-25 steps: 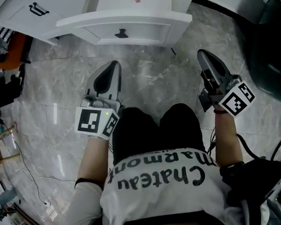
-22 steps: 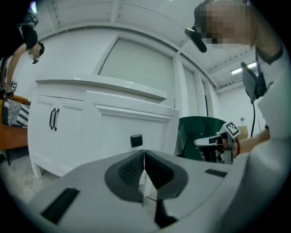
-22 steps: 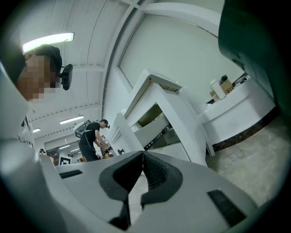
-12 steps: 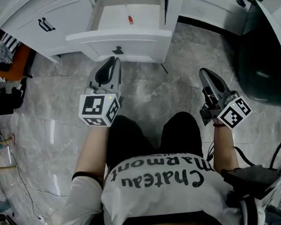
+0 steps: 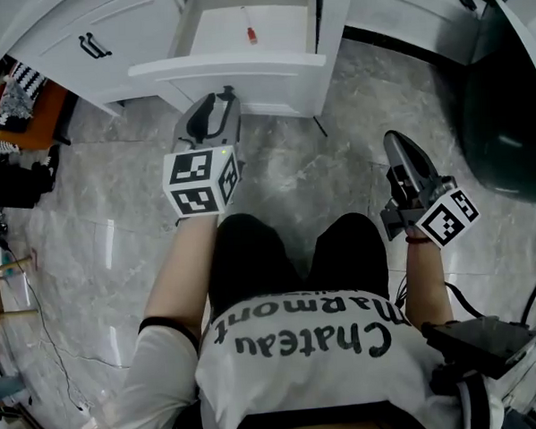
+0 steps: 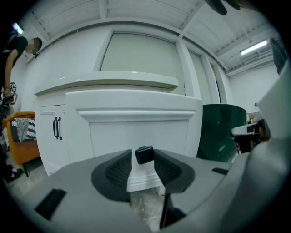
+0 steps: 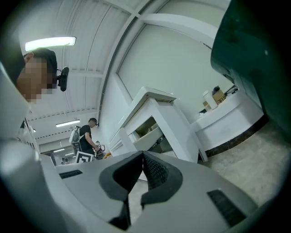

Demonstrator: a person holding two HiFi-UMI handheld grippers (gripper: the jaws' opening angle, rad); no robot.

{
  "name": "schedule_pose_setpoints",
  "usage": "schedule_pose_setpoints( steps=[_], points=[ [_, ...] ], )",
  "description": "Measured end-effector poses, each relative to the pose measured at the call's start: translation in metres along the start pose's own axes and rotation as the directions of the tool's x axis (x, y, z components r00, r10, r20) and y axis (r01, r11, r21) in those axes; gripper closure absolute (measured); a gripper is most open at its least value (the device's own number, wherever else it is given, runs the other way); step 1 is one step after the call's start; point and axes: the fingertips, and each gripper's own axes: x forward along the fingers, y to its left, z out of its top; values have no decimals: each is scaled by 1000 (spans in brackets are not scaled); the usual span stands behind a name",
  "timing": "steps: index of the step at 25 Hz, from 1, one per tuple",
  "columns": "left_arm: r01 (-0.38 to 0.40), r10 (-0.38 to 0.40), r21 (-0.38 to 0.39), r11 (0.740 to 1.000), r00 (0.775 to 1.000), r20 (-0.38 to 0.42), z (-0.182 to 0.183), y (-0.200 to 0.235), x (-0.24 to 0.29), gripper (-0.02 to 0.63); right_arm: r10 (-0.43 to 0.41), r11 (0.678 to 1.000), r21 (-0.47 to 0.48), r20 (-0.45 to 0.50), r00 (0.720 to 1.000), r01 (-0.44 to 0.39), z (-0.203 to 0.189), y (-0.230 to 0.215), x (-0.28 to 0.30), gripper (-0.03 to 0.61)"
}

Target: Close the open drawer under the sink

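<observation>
The white drawer (image 5: 243,71) under the sink stands pulled out, with a small red-handled screwdriver (image 5: 250,31) lying inside. My left gripper (image 5: 219,97) is up against the drawer front (image 6: 136,132). Its jaws have just been opening, and the black drawer knob (image 6: 144,154) sits between the pads with a thin gap on each side. In the head view the gripper hides the knob. My right gripper (image 5: 397,140) hangs over the floor to the right, apart from the drawer. It (image 7: 143,157) is shut with nothing in it.
A white cabinet door with a black handle (image 5: 93,46) stands left of the drawer. A dark green bin (image 5: 514,124) is at the right. An orange seat with patterned cloth (image 5: 11,106) and cables lie at the left. A person (image 7: 86,136) stands far off.
My left gripper has moved forward to the drawer front and its jaws have parted around the knob. The right gripper has shifted slightly and stays shut.
</observation>
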Motion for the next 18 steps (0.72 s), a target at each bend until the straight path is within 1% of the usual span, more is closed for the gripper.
schedule_pose_setpoints(
  steps=[3,6,8,13,18],
  points=[
    [-8,8,-3,1000,1000,0,0,0,0,483,-1,1000,-17,-11,1000,0,-2,0,-1,568],
    [-13,13,-19,1000,1000,-3,0,-1,0,491,-8,1000,12,9,1000,8,2,-4,-3,568],
    [-18,18,-10,1000,1000,-2,1,-1,0,491,-5,1000,24,16,1000,5,2,-5,-2,568],
    [-17,17,8,1000,1000,-5,3,2,6,491,13,1000,20,0,1000,-13,-4,-4,-1,568],
    [-9,9,11,1000,1000,-1,6,4,16,491,8,1000,22,-8,1000,-8,-9,-5,2,568]
  ],
)
